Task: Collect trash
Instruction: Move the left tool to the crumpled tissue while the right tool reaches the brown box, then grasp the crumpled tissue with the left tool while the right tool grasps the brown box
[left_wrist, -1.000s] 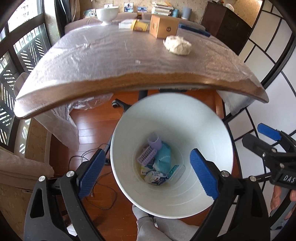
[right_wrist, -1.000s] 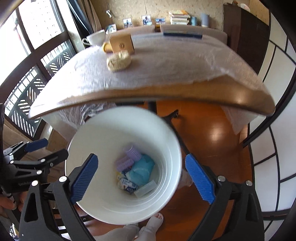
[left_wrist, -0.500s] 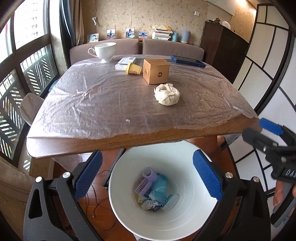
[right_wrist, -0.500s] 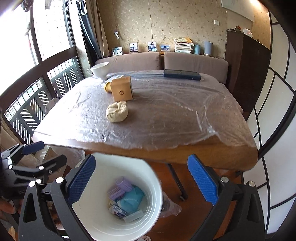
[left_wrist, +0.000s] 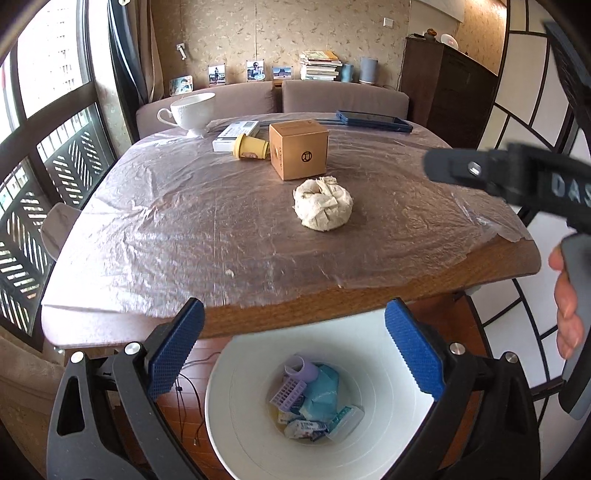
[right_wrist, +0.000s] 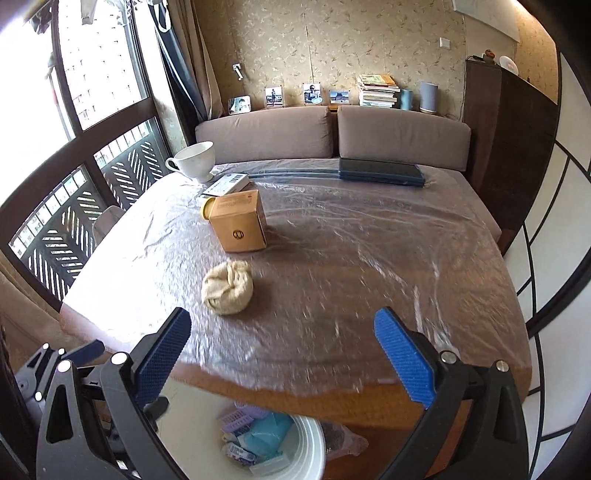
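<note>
Both your claws, left gripper (left_wrist: 293, 354) and right gripper (right_wrist: 282, 363), gape empty; crumpled paper wad (right_wrist: 227, 287) sits ahead-left of the right, white bin (left_wrist: 236, 428) below, ready to catch it.

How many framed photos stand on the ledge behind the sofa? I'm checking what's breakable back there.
4: leftmost photo, tilted, near the window; second photo; third photo; fourth photo beside the book stack.
</note>
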